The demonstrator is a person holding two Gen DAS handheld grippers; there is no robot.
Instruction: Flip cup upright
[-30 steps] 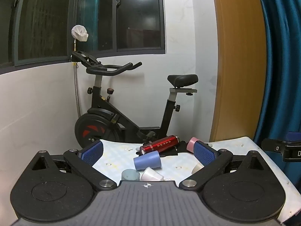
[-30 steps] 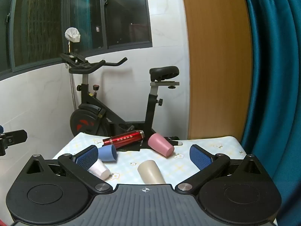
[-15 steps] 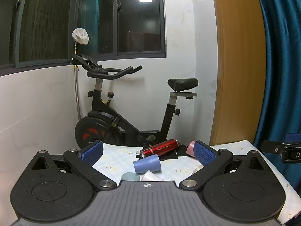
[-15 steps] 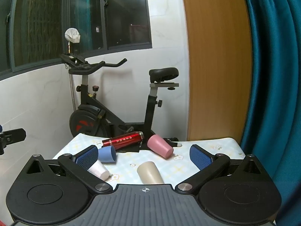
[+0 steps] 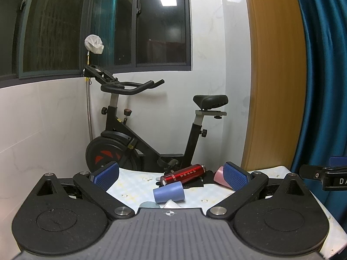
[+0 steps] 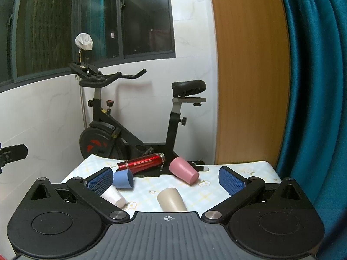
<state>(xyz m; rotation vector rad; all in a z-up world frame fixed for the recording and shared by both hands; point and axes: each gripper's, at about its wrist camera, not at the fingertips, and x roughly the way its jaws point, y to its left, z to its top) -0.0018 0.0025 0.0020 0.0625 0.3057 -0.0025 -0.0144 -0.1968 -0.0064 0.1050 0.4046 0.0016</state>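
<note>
Compared with a second ago, little has changed: in the left wrist view the cups have slid lower in the frame, so the left tool (image 5: 171,174) seems to have been tipped up or drawn back slightly, while the right wrist view is nearly unaltered. No cup has been touched.

Both tools are spread wide and nothing is held; the right tool (image 6: 166,178) is likewise released. Several cups lie on their sides on the table (image 6: 249,170): a blue cup (image 6: 123,178), a pink cup (image 6: 184,172), a beige cup (image 6: 171,200) and a white cup (image 6: 113,197), with a red bottle (image 6: 142,162) lying behind them (a grey cup (image 5: 148,204) is barely seen in the left view, and its pose cannot be told).

The task is judged not yet begun; which cup is meant cannot be told. The beige one lies nearest the right tool's opening.
</note>
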